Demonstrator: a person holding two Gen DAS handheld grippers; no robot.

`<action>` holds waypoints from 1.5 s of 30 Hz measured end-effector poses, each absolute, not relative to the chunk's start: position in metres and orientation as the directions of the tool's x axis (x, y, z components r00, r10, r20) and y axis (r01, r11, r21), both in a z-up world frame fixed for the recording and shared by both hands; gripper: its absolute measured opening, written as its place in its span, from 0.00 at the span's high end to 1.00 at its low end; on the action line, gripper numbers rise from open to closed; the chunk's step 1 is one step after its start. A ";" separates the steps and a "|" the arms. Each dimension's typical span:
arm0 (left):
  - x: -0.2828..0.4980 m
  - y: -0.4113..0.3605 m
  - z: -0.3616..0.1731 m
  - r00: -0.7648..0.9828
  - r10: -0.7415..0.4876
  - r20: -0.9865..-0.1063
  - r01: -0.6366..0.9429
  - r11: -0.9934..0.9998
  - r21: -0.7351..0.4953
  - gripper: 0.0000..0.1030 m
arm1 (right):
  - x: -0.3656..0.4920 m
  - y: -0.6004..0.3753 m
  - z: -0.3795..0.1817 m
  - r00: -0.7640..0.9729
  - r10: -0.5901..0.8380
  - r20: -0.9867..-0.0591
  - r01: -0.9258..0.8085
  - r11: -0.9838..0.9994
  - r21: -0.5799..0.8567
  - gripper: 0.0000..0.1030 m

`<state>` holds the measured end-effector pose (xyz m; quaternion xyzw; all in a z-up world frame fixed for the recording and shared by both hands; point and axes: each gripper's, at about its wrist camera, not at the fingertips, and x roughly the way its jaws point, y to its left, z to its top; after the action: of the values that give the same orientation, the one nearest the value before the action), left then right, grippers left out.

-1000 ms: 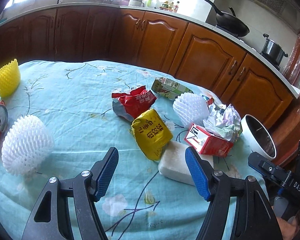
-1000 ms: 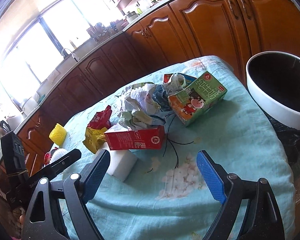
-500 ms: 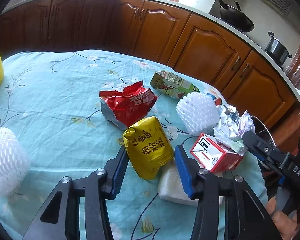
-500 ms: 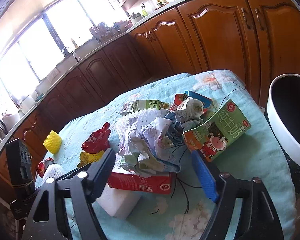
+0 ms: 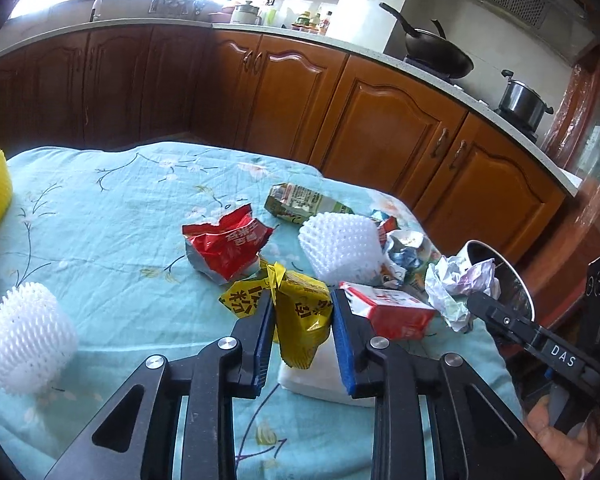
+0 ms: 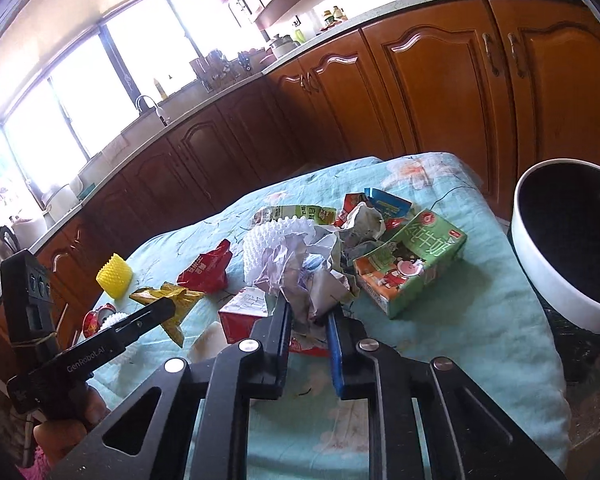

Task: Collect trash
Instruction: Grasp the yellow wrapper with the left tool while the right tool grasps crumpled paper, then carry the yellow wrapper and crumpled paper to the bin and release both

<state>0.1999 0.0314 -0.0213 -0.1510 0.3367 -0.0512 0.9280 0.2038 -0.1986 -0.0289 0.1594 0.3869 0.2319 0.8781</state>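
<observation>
a second ago both grippers stood wide open over the table. left gripper (image 5: 302, 314) jaws now closing on the yellow snack packet (image 5: 300, 320); right gripper (image 6: 309, 316) jaws closing on the crumpled paper wad (image 6: 300, 276), above the teal tablecloth (image 6: 480, 320) beside the white bin (image 6: 540, 280).

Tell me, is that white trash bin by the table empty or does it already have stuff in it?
Looks empty. The right wrist view looks into the white bin and shows only a dark interior with no trash, though its bottom is partly cut off.
</observation>
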 end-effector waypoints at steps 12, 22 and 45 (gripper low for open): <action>0.191 -0.030 -0.007 0.737 -0.336 -0.586 0.172 0.932 -0.318 0.75 | 0.182 -0.272 -0.024 0.656 0.461 -0.598 -0.175 0.863 0.473 0.84; 0.219 -0.095 -0.014 0.660 -0.426 -0.619 0.293 0.905 -0.310 0.75 | 0.176 -0.332 -0.029 0.693 0.383 -0.611 -0.072 0.880 0.470 0.84; 0.329 -0.219 -0.026 0.579 -0.487 -0.654 0.433 0.863 -0.260 0.74 | 0.217 -0.414 -0.040 0.684 0.248 -0.686 0.060 0.918 0.392 0.83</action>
<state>0.3288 -0.2187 -0.0265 -0.0358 0.3788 -0.2590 0.8878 0.2175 -0.4136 -0.0396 0.1957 0.3939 0.0524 0.8966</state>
